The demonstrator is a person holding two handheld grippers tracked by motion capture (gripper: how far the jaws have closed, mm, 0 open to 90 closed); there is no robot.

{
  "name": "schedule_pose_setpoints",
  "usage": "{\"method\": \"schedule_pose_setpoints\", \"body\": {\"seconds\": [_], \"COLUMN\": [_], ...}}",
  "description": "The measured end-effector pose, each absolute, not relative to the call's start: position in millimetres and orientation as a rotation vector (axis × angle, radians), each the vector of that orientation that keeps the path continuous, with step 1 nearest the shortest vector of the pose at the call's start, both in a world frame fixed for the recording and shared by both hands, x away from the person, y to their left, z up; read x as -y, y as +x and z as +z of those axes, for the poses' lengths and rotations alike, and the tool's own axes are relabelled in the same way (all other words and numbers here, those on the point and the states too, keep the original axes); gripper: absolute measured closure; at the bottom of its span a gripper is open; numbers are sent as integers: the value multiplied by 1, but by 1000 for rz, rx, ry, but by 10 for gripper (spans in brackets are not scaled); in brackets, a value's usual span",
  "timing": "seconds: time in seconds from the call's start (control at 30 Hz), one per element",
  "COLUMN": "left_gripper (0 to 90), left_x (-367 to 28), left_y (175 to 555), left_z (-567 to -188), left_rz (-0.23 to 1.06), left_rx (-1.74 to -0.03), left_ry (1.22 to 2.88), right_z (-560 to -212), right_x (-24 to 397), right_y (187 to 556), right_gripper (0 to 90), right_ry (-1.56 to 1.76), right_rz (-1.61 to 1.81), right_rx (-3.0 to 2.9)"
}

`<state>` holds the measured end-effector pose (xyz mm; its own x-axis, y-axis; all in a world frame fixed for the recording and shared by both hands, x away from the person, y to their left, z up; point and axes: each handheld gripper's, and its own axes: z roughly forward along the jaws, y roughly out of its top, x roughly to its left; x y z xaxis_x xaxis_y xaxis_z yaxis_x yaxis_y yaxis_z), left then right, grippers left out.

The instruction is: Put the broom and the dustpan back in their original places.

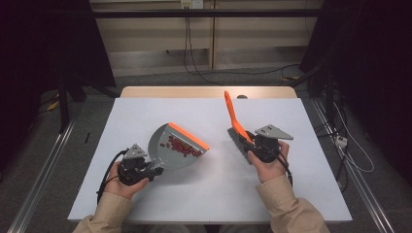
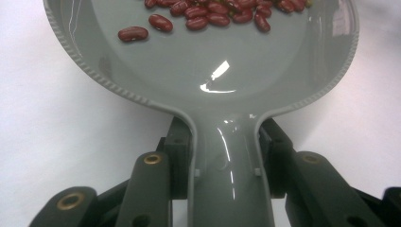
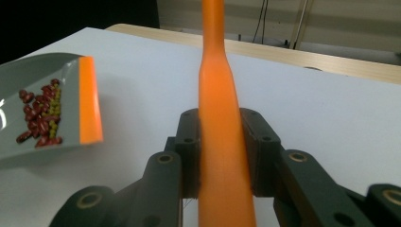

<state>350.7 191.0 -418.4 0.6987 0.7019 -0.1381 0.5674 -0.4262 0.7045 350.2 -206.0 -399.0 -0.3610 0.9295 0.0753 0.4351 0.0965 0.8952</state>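
A grey dustpan [image 1: 170, 145] with an orange lip is held just above the white table, left of centre. Red beans [image 1: 182, 146] lie heaped in its pan, with a few greenish ones among the beans [image 3: 41, 120]. My left gripper [image 1: 150, 171] is shut on the dustpan's handle [image 2: 227, 161], both pads pressing its sides. Right of centre, my right gripper [image 1: 250, 145] is shut on the orange handle [image 3: 222, 123] of a small brush [image 1: 238, 127], whose grey bristles [image 1: 236, 141] point toward the dustpan and whose handle rises toward the far edge.
The white table top [image 1: 209, 194] has a wooden strip [image 1: 209, 92] along its far edge. Cables run across the floor behind and to the right. Dark stands and metal rails flank the table.
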Motion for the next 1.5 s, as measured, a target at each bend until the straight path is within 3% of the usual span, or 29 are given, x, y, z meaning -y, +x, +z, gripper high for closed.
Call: {"method": "schedule_pose_setpoints", "body": {"seconds": [1.13,1.5], "left_gripper": [639,635], "left_x": [-231,-233], "left_y": [389,394], "left_z": [-434,-441], "left_rz": [385,381], "left_rx": [-1368,-1458], "left_ry": [2034,2029], "right_z": [-414,-425], "right_x": [272,282], "right_y": [349,346], "right_gripper": [713,713], "right_ry": [1430,1427], "right_rz": [1076,970], "right_rx": [-1752,-1753]}}
